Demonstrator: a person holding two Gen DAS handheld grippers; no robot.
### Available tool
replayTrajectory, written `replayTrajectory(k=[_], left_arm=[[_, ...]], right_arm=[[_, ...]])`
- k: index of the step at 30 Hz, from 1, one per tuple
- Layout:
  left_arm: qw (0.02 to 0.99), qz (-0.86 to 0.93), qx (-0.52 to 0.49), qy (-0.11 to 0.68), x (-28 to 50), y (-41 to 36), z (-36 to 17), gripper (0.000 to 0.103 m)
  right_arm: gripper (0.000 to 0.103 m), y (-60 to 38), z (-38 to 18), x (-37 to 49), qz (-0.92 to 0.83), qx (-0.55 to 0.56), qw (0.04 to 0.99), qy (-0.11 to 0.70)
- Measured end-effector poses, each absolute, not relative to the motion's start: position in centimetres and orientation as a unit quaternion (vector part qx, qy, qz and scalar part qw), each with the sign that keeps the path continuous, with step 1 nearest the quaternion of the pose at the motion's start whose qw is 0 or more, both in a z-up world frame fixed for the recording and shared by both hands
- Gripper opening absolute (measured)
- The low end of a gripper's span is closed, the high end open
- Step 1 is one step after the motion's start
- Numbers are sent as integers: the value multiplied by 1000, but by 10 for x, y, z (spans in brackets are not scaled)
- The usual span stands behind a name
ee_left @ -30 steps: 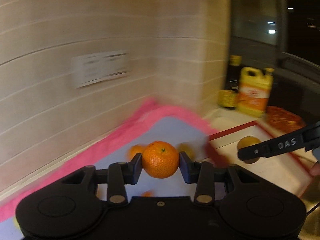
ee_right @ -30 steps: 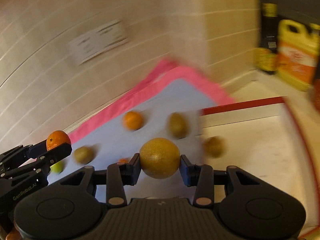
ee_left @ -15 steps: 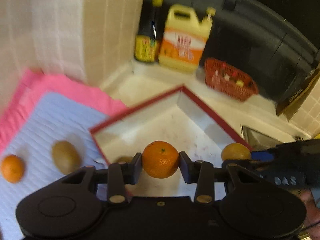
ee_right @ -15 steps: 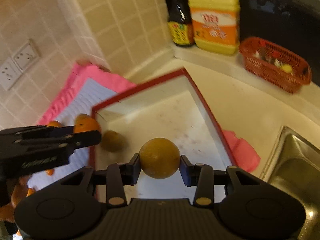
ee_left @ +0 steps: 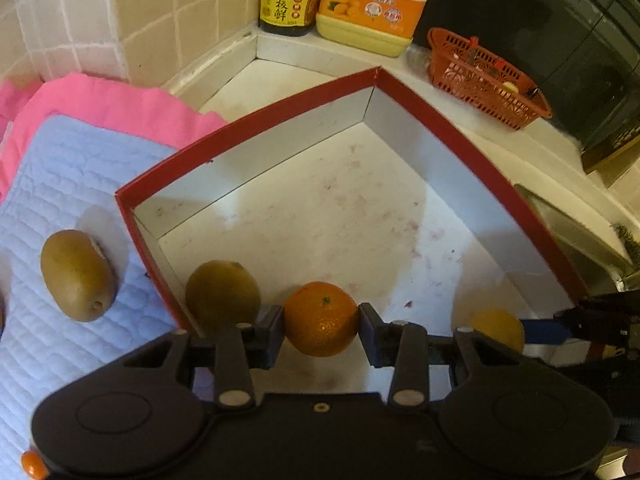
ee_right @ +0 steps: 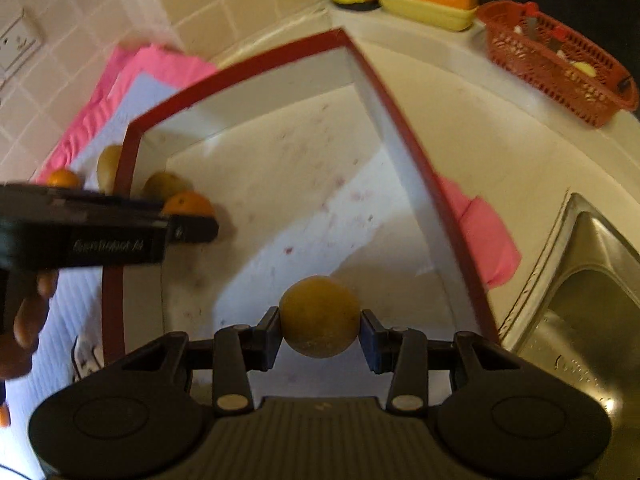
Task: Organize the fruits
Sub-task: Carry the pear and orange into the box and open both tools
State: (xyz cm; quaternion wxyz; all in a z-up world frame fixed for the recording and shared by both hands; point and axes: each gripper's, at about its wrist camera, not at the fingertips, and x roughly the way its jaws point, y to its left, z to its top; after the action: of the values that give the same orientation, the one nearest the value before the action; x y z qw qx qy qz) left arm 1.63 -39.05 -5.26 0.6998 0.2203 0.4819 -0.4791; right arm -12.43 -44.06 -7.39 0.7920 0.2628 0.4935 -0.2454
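The orange (ee_left: 321, 319) is clenched in the left claw (ee_left: 321, 326) over the box (ee_left: 452, 128), near a kiwi (ee_left: 222, 294) in its left corner. The right claw (ee_right: 320, 330) grips a yellow fruit (ee_right: 319, 316) above the box floor. Best to lower each fruit until it touches the floor before releasing, placing the orange clear of the kiwi so neither rolls.

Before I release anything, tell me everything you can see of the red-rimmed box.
The red-rimmed box is a shallow open tray, cardboard by the look, with red outer walls and rim and white inner walls. Its pale floor carries faint pinkish stains. It sits flat on the counter, its left edge against the blue mat. One kiwi lies inside by the left wall. The left tool holds a mandarin over it.
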Motion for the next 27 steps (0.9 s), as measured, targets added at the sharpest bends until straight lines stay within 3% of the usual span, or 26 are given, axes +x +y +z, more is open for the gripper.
replayTrajectory(k=[8, 10, 11, 27], left_arm=[[695, -486, 220, 482, 10, -384, -47, 49], [689, -489, 211, 492, 11, -381, -45, 65], [685, -492, 199, 499, 13, -379, -43, 81], [746, -481, 129, 443, 15, -301, 15, 80]], right_arm=[[46, -438, -61, -134, -231, 268, 801, 483], [48, -437, -54, -135, -237, 256, 804, 481], [48, -438, -52, -137, -237, 256, 805, 479], [49, -423, -15, -141, -241, 210, 826, 464]])
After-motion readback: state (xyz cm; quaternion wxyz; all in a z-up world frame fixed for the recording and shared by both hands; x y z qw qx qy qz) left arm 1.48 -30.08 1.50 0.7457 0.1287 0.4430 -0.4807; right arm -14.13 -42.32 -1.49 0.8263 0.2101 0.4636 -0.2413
